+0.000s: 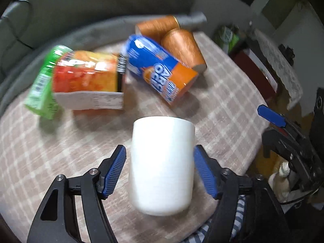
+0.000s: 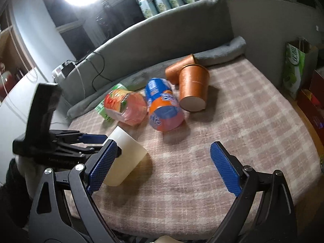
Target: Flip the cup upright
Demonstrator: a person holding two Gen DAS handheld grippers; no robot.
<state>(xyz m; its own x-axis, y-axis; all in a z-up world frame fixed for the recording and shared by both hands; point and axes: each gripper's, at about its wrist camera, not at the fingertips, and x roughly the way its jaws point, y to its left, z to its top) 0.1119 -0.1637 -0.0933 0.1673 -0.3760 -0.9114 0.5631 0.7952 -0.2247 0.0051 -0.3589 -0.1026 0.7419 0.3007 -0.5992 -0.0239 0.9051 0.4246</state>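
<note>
A plain white cup (image 1: 162, 164) lies tilted on the pink checked cloth (image 1: 222, 109), its closed base toward the left wrist camera. My left gripper (image 1: 160, 170) is open, one blue pad on each side of the cup with small gaps. In the right wrist view the cup (image 2: 129, 158) lies at the left, with the left gripper (image 2: 89, 141) around it. My right gripper (image 2: 164, 168) is open and empty, over the cloth to the right of the cup.
Behind the cup lie a blue and orange can (image 1: 160, 70), an orange-and-green labelled jar (image 1: 81, 77) and two copper cups (image 1: 182, 46). A grey cushion rim (image 2: 162, 30) runs along the back. The table's right edge drops to the floor, with a green bag (image 2: 293, 68).
</note>
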